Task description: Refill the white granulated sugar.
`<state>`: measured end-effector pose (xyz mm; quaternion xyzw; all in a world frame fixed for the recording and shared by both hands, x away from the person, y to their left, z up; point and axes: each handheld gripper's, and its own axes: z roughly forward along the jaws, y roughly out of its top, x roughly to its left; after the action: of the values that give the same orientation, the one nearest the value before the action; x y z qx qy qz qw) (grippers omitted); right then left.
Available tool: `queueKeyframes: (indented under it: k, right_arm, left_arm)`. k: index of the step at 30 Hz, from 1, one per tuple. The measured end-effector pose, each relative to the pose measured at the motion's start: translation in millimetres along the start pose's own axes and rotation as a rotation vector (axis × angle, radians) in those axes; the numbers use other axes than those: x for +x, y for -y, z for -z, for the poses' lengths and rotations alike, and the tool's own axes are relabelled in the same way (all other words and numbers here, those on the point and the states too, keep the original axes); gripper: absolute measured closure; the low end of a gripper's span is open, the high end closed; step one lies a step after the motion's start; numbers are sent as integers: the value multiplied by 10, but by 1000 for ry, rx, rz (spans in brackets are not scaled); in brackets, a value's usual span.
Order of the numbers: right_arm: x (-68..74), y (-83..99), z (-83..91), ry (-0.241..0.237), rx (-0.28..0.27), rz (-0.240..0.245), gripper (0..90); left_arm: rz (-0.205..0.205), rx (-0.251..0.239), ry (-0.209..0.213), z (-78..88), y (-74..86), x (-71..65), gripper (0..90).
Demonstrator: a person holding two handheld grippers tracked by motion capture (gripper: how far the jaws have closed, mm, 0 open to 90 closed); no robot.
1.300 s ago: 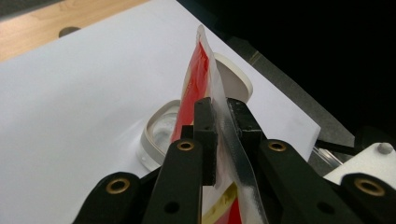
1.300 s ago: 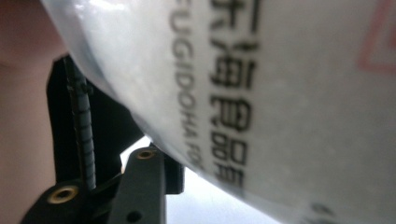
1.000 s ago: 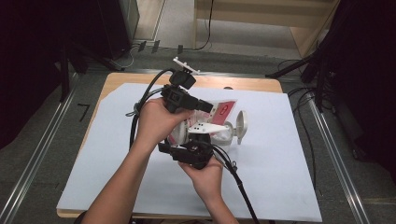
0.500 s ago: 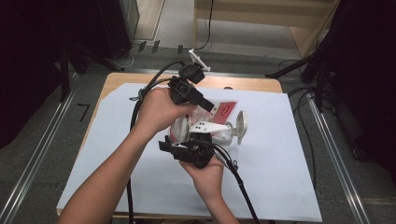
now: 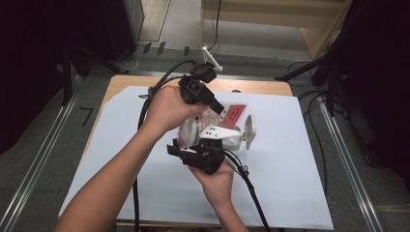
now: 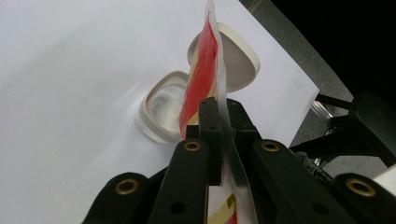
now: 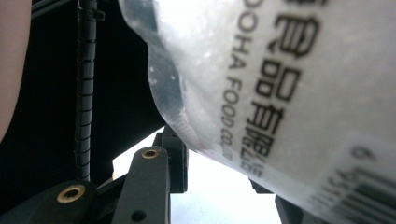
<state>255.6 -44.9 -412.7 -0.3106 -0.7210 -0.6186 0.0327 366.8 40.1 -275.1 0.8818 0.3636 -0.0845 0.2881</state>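
The left gripper (image 6: 217, 140) has its jaws clamped on the thin top edge of a red and white pouch (image 6: 203, 74), which rises upright from between them. Beyond the jaws, an open round container (image 6: 161, 109) and its lid (image 6: 240, 58) lie on the white sheet covering the desk (image 5: 145, 82). The right gripper (image 7: 219, 168) grips the pouch's printed lower part between its jaws, just under the left gripper.

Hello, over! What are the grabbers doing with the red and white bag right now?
Left hand-held gripper shut on the bag edge. Right hand-held gripper grips the bag body. Open container and lid beneath, on the white sheet. Nothing in the way.
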Motion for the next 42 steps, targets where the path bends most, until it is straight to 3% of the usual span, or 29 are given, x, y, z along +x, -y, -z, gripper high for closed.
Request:
queueKeyframes:
  k: [10, 17, 28, 37, 42]
  right_arm:
    - [-5, 55, 13, 20, -7, 6, 670]
    - [15, 2, 35, -9, -27, -32, 649]
    - [22, -28, 61, -3, -27, -42, 623]
    - [49, -39, 42, 32, -23, -26, 643]
    - [45, -50, 50, 21, -29, -38, 640]
  left_arm:
    - [25, -4, -7, 6, 1, 57, 893]
    - [-20, 18, -59, -17, -56, -72, 888]
    - [-22, 20, -55, -35, -82, -110, 883]
    - [-18, 30, -54, -43, -94, -84, 882]
    - [-18, 35, -54, -52, -113, -94, 880]
